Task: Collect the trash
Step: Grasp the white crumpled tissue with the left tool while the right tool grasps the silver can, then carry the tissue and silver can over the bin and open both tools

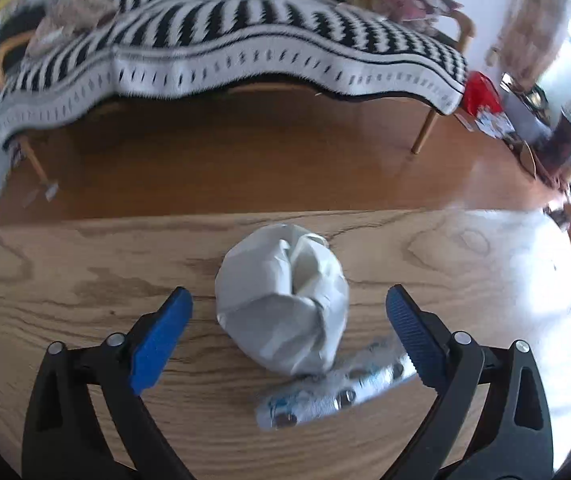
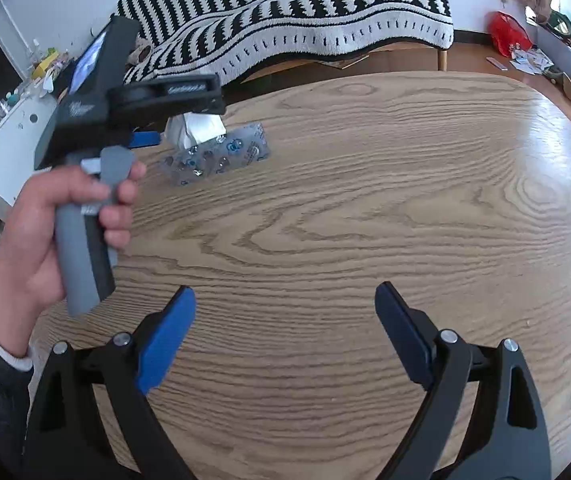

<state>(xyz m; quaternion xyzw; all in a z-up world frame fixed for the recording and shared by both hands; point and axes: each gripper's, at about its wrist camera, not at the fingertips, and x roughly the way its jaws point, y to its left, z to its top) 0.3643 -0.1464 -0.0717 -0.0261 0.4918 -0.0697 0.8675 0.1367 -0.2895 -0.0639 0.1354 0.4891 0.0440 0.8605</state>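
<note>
Wood-grained, the desk (image 1: 85,280) carries two pieces of trash: a crumpled white paper ball (image 1: 281,300) and a silver pill pack (image 1: 333,392) with blue print. In the left wrist view the left claw (image 1: 289,308) stands wide, its blue pads (image 1: 161,340) on either side of the paper ball without touching it; bare wood shows between each pad and the ball. The pill pack lies flat just beside the ball on the near side, its end running close to the right-hand pad, though I cannot tell whether it touches. The ball sits near the far edge of the desk, with only a narrow band of wood beyond it before the drop to the brown floor (image 1: 245,152).

From the right wrist view, the right claw (image 2: 285,316) is also wide and holds nothing, hovering over a broad bare stretch of the desk (image 2: 365,220), well apart from the trash. The pill pack (image 2: 221,156) and paper ball (image 2: 193,130) lie far off at the upper left, near that edge, partly hidden by the left claw's black body, whose grey handle is held by the left hand (image 2: 45,232). Beyond the far rim stands a sofa under a black-and-white striped blanket (image 2: 285,20)
</note>
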